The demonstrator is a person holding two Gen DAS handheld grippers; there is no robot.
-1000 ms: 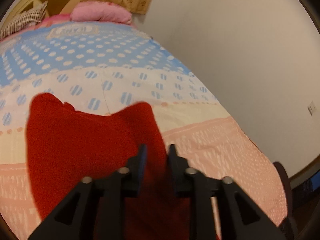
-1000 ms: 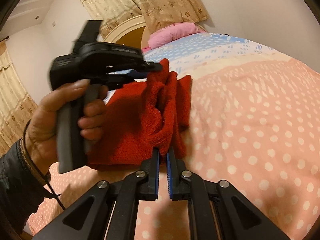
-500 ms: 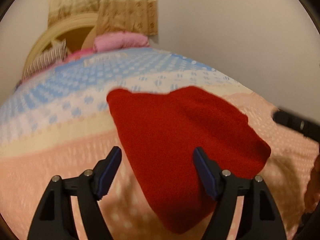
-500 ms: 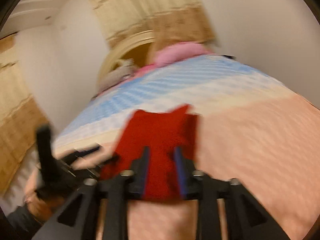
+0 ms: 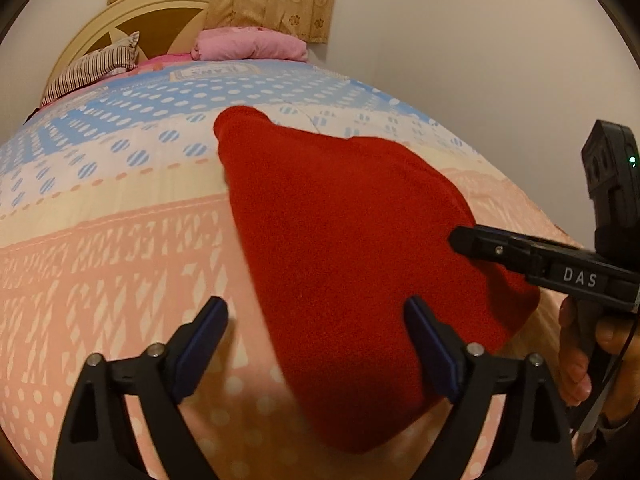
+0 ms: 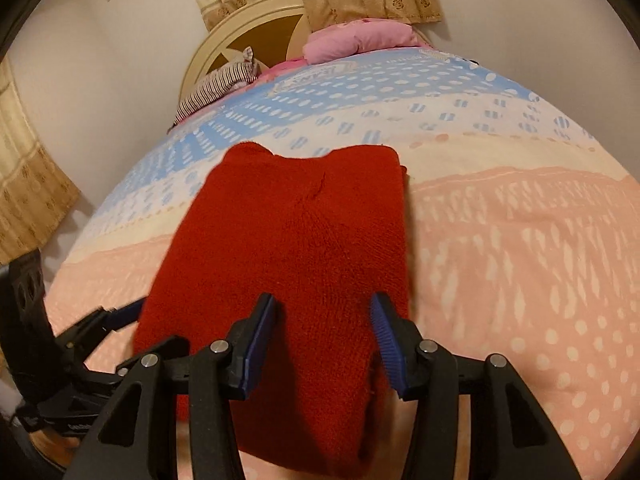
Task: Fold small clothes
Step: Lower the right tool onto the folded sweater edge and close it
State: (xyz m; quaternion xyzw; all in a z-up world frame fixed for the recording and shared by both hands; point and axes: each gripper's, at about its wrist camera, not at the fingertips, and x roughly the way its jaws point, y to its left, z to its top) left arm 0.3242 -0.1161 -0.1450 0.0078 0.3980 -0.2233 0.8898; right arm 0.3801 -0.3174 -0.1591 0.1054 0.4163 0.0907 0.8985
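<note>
A red knit garment lies folded flat on the bedspread; it also shows in the right wrist view. My left gripper is open and empty, just in front of the garment's near left edge. My right gripper is open and empty over the garment's near edge. The right gripper also shows in the left wrist view, reaching in over the garment's right side. The left gripper shows at the lower left of the right wrist view.
The bedspread is pink with white dots near me, cream and blue farther off. A pink pillow and a striped pillow lie by the round headboard. A wall runs along the bed's right side.
Both grippers let go of the red garment and opened. The garment went from held up and bunched to lying folded flat on the bed. Both grippers drew back toward me.
</note>
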